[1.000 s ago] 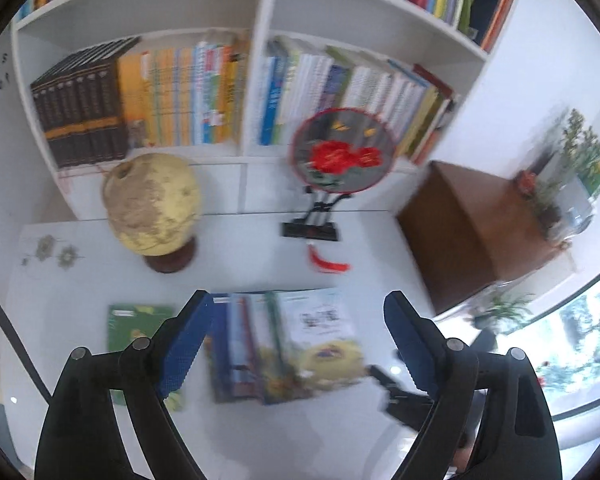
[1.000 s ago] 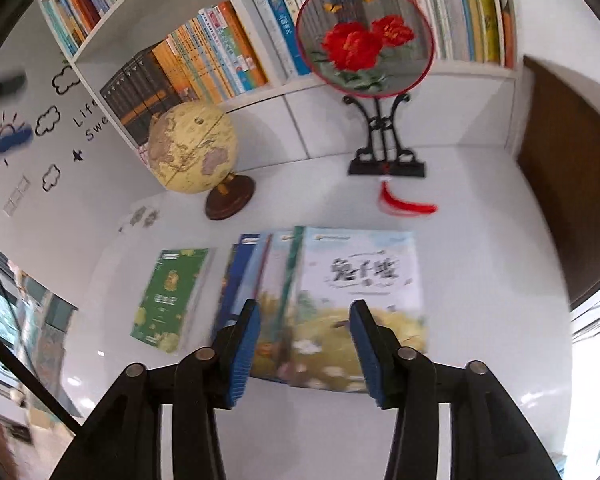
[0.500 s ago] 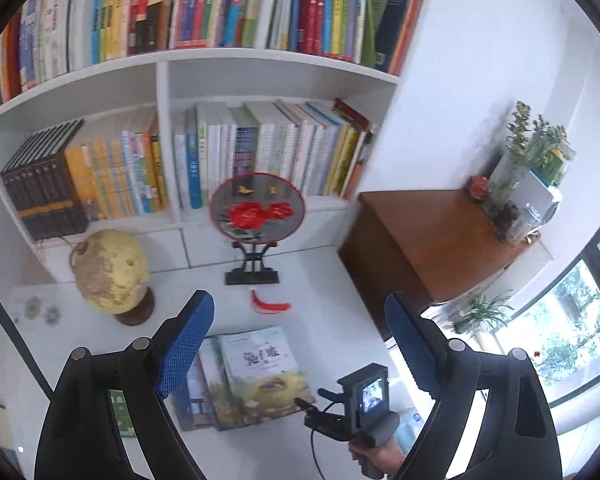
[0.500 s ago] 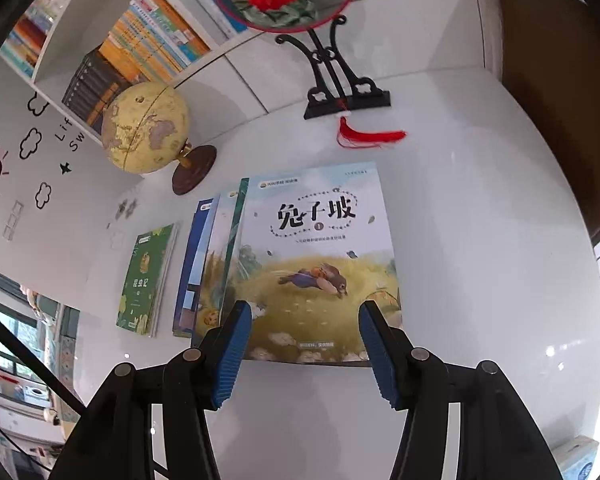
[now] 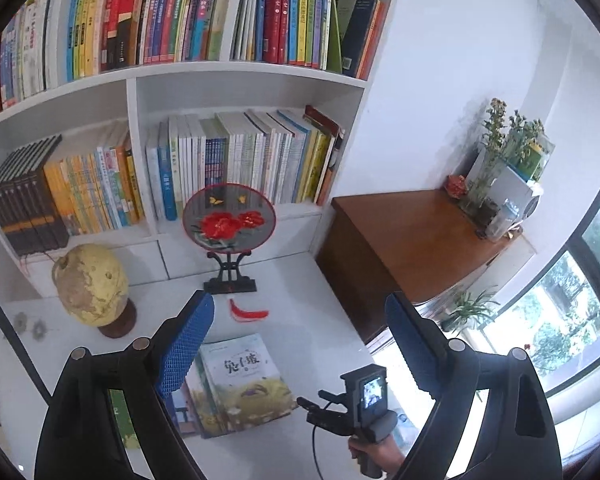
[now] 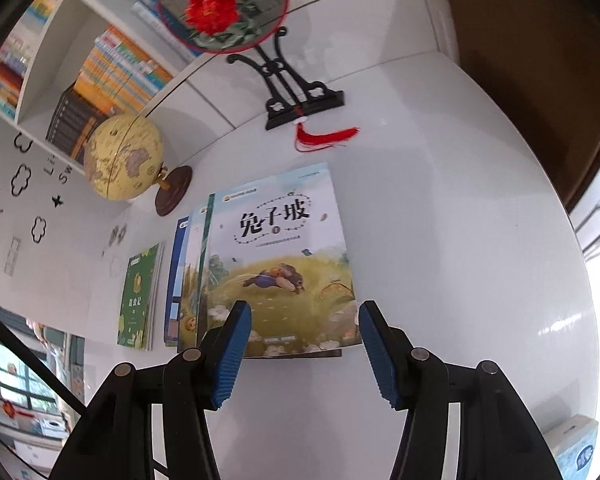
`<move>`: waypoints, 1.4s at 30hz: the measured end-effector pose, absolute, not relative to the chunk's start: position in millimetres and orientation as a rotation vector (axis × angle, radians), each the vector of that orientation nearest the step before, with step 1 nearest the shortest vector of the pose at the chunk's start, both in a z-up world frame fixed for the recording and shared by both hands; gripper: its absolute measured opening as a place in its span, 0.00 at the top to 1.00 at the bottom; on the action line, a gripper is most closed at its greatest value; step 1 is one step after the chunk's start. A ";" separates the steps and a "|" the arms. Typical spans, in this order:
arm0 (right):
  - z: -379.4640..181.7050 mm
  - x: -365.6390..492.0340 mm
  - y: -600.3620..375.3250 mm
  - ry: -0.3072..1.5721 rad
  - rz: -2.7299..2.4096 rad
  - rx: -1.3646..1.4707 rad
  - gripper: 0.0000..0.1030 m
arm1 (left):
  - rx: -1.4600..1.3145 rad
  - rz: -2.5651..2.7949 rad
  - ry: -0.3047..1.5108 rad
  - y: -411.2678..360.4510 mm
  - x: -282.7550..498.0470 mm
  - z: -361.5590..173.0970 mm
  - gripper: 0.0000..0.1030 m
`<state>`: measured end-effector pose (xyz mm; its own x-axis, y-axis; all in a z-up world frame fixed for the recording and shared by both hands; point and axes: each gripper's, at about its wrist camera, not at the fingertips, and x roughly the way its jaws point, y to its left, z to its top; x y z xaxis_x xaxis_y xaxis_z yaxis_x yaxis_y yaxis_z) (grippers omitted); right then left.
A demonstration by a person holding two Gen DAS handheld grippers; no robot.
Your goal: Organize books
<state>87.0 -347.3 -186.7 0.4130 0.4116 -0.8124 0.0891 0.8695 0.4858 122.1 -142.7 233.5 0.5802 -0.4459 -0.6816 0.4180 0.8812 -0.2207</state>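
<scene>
A fanned stack of picture books lies flat on the white table (image 6: 440, 220); the top book (image 6: 280, 264) shows a meadow scene with black characters. A separate green book (image 6: 138, 300) lies to its left. My right gripper (image 6: 304, 320) hangs open just above the near edge of the top book, nothing between its blue pads. My left gripper (image 5: 300, 344) is open and raised high, well above the table, empty. In the left wrist view the same stack (image 5: 240, 380) lies below, and a hand holds the right gripper (image 5: 320, 408) near its right corner.
A yellow globe (image 6: 124, 160) and a round embroidered fan on a black stand (image 6: 224, 4) stand behind the books. White shelves full of upright books (image 5: 240, 160) rise at the back. A brown cabinet (image 5: 412, 248) borders the table's right side. A tissue box (image 6: 576, 452) sits near right.
My left gripper has risen and pulled back, so the shelves and the right gripper came into view. My right gripper has dropped closer to the top book's near edge. Both jaw openings look unchanged.
</scene>
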 end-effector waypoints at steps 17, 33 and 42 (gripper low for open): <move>-196.1 102.0 -342.3 1.178 0.221 0.456 0.47 | -0.064 -0.464 0.776 -140.3 134.3 237.2 0.16; -241.3 108.1 -356.4 1.225 0.298 0.398 0.47 | -0.069 -0.414 0.954 -94.9 169.7 -28.3 0.13; -292.0 129.3 -347.3 1.272 0.379 0.482 0.47 | -0.344 -0.493 1.112 -73.8 163.1 -161.0 0.29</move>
